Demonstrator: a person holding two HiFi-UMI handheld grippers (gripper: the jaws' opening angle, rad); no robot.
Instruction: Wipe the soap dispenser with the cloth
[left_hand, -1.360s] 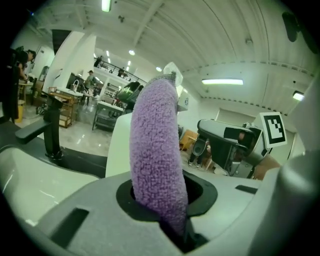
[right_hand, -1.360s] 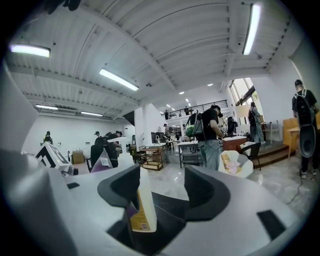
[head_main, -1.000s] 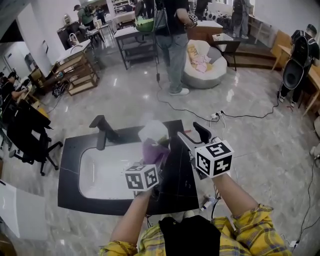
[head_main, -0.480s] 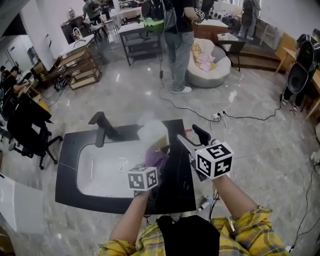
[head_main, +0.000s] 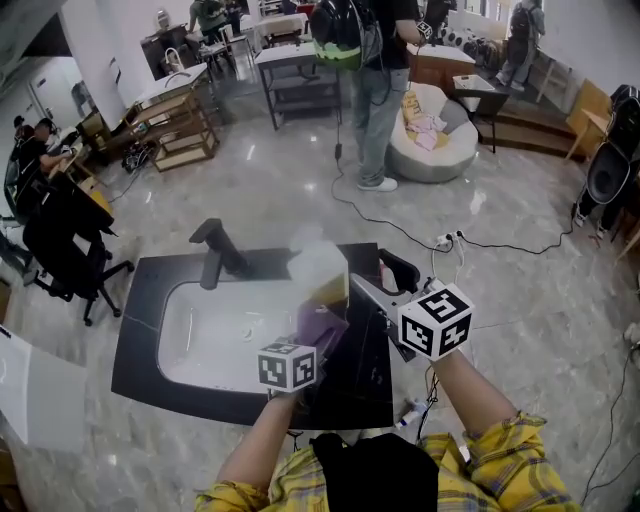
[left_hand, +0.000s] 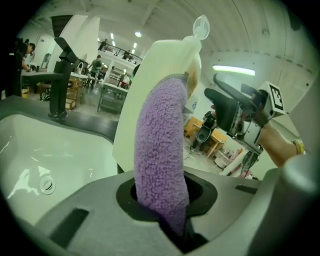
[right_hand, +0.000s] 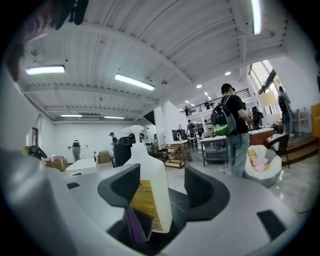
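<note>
The purple cloth (left_hand: 160, 150) is clamped in the jaws of the left gripper (head_main: 308, 340) and laid against the side of the soap dispenser (head_main: 318, 262). The white basin (head_main: 175, 345) is seen left of the dispenser. The right gripper (head_main: 385, 280) is held just right of it, jaws apart, nothing grasped.

The soap dispenser (head_main: 318, 263) stands on the counter (head_main: 364, 376) right of the basin (head_main: 205, 340), cloth (head_main: 320, 325) against its near side.

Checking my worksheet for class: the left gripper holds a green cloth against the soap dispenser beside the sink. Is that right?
No: the cloth is purple, not green, as the left gripper view shows. The left gripper does hold it against the soap dispenser beside the sink.
</note>
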